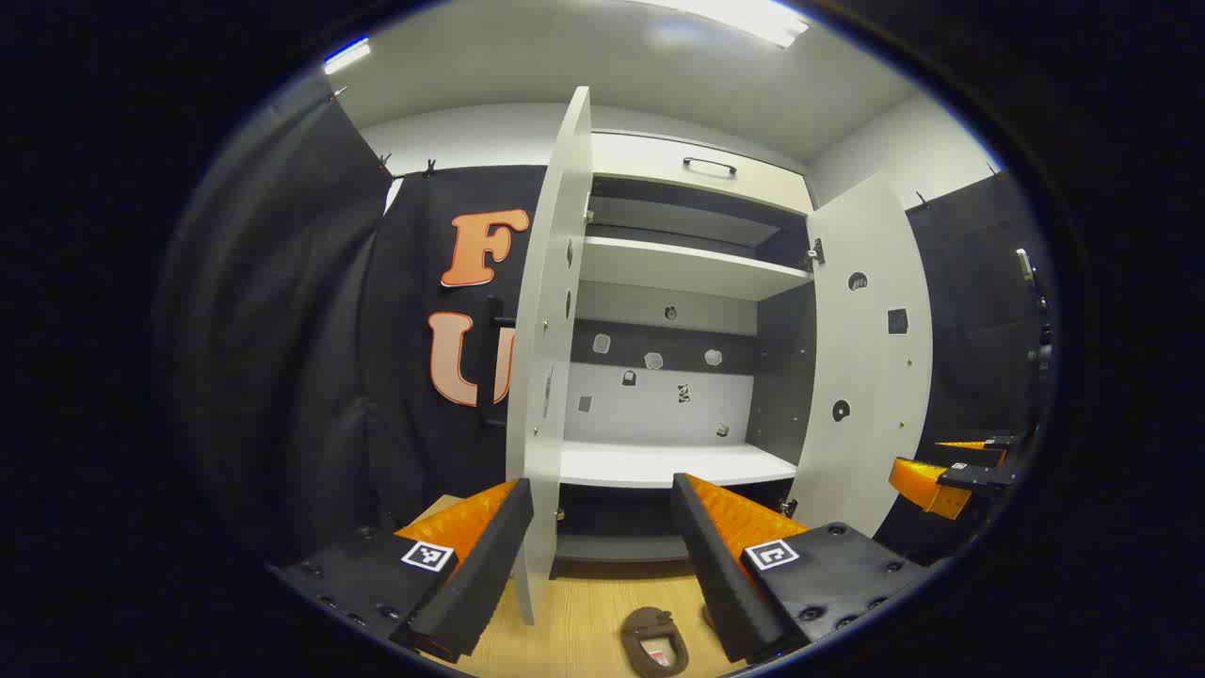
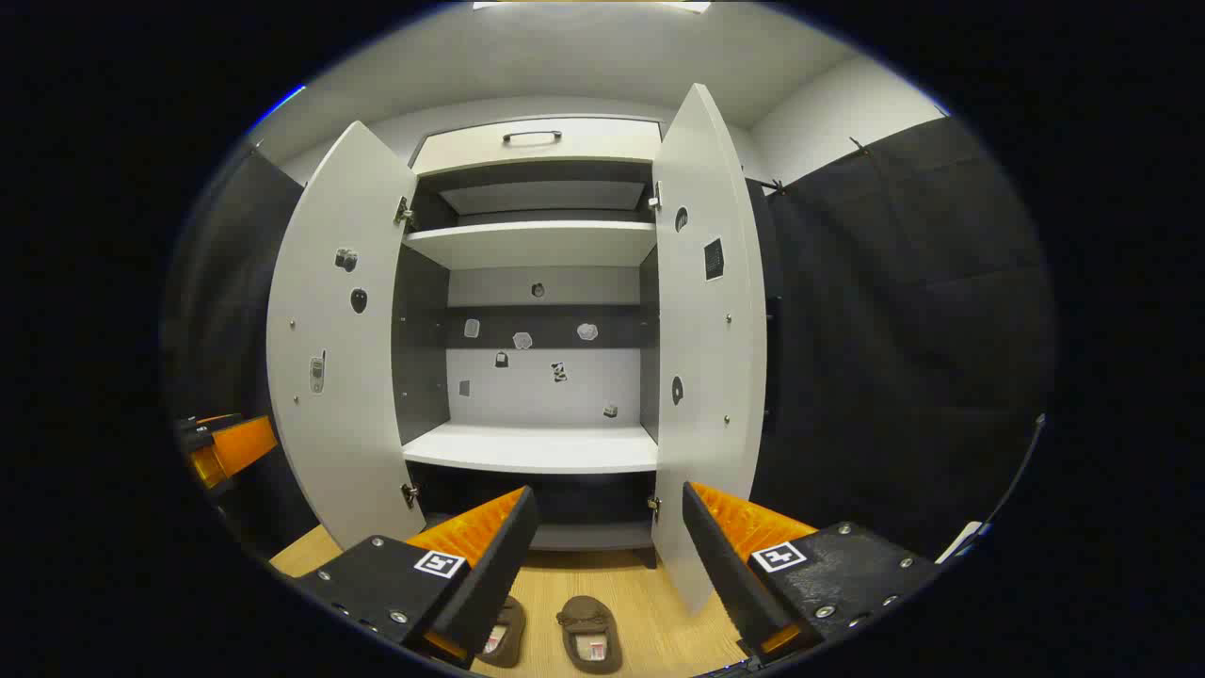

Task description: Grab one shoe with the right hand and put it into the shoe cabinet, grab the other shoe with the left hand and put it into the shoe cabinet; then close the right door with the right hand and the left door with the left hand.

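The white shoe cabinet (image 2: pixel 532 450) stands ahead with both doors swung open. Its left door (image 2: pixel 329 358) and right door (image 2: pixel 708 348) flank bare shelves. Two brown shoes lie on the wooden floor before it: one (image 2: pixel 588 636) just ahead of my right gripper (image 2: pixel 602 556), the other (image 2: pixel 504 633) partly behind its left finger. In the left gripper view one brown shoe (image 1: pixel 654 643) lies below my left gripper (image 1: pixel 598 551), with the left door's edge (image 1: pixel 551 358) close in front. Both grippers are open and hold nothing. The right gripper (image 1: pixel 951 471) also appears at that view's right edge.
Black cloth walls (image 2: pixel 894 330) hang on both sides of the cabinet. A drawer with a dark handle (image 2: pixel 532 137) tops the cabinet. The wooden floor (image 2: pixel 650 603) runs from the shoes to the cabinet base. The left gripper (image 2: pixel 226 447) shows at the right gripper view's left edge.
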The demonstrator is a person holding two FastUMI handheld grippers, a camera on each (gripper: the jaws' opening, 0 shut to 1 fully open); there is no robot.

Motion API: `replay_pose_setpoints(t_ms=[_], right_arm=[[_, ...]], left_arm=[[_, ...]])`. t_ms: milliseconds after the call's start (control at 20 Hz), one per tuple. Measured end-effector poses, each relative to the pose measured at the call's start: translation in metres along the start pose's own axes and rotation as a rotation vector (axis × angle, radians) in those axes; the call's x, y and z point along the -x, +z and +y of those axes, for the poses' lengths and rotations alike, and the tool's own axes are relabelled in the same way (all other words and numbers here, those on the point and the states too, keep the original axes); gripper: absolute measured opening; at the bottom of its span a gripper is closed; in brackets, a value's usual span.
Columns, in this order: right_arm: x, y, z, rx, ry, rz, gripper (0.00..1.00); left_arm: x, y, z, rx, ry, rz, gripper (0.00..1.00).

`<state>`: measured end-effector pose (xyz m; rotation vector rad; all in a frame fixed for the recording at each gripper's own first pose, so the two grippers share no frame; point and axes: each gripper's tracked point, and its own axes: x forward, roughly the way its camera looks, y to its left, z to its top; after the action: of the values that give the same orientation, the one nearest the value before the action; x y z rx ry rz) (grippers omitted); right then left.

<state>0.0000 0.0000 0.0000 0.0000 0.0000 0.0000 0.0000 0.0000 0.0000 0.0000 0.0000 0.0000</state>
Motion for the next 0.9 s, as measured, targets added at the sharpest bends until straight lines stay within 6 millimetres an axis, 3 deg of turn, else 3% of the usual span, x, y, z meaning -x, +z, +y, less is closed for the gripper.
replay_pose_setpoints(t_ms=[650, 900], right_arm=[[0.000, -0.006, 0.004, 0.014, 0.007, 0.019, 0.95], [-0.009, -0.039, 0.001, 0.026, 0.007, 0.075, 0.95]], left_arm=[[0.006, -0.004, 0.006, -0.008, 0.016, 0.008, 0.96], [0.010, -0.006, 0.008, -0.011, 0.022, 0.011, 0.96]])
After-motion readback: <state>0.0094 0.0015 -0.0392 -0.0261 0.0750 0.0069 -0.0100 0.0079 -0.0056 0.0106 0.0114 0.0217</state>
